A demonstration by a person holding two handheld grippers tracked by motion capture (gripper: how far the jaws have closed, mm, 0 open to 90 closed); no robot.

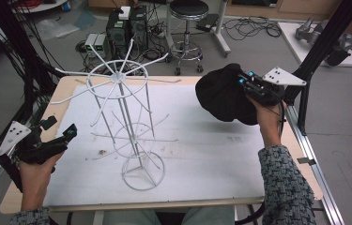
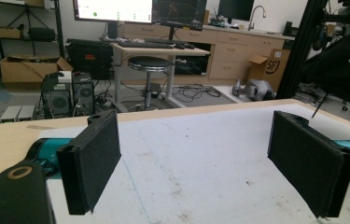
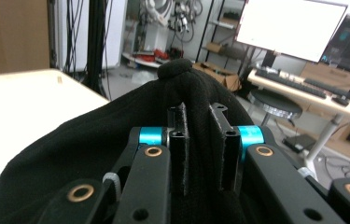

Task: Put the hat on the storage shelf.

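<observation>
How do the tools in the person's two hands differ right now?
The left tool is open and holds nothing; the right tool is shut on a black cloth. The left sits low by the table's near edge; the right is raised over its far corner. Both have black jaws.

The wire rack (image 1: 126, 122) was white, standing on a white mat (image 1: 211, 150) flecked with small dark specks. The bench (image 1: 65, 86) edge showed pale wood. At two o'clock a black cloth (image 1: 223, 96) hung, plain and unpatterned. The fingers (image 2: 95, 161) were black, with turquoise sleeves (image 3: 151, 136) behind them and brass-coloured rings (image 3: 153, 151). The person's sleeve (image 1: 286, 187) was a blue-grey and white speckled tweed.
</observation>
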